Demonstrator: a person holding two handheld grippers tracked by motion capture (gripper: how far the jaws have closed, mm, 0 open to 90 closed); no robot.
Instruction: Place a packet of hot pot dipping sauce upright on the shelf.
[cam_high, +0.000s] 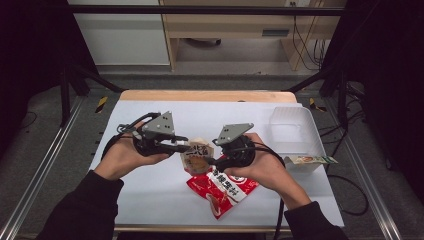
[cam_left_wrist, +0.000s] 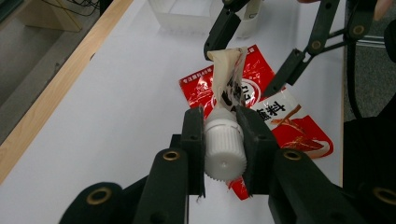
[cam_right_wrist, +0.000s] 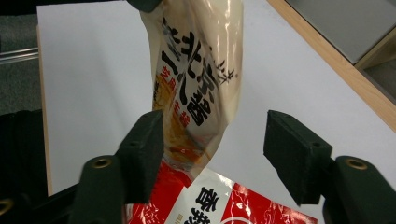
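Two claws meet over the middle of the white surface (cam_high: 150, 190), each in one of the person's hands. The left claw (cam_left_wrist: 224, 140) is clamped on the white ribbed screw cap (cam_left_wrist: 225, 149) of a cream spout pouch (cam_left_wrist: 227, 81), its two black jaws pressed against the cap's sides. The pouch hangs in the air between the claws, printed with black and red characters, its body creased and tilted. In the high view it sits just above the upper edge of a red sauce packet (cam_high: 222, 190), which lies flat on the surface near the person's right hand (cam_high: 265, 167).

The right claw (cam_right_wrist: 215, 149) stands spread wide, its jaws on either side of the pouch's lower end; the left-hand jaw in its own view is just beside the pouch's edge, the other well apart from it. In the left gripper view one jaw tip looks to touch the pouch's far end.

Beyond the right hand a clear plastic tub (cam_high: 292, 132) stands at the surface's right side, with a flat green-and-white sachet (cam_high: 310, 160) lying across its near corner.
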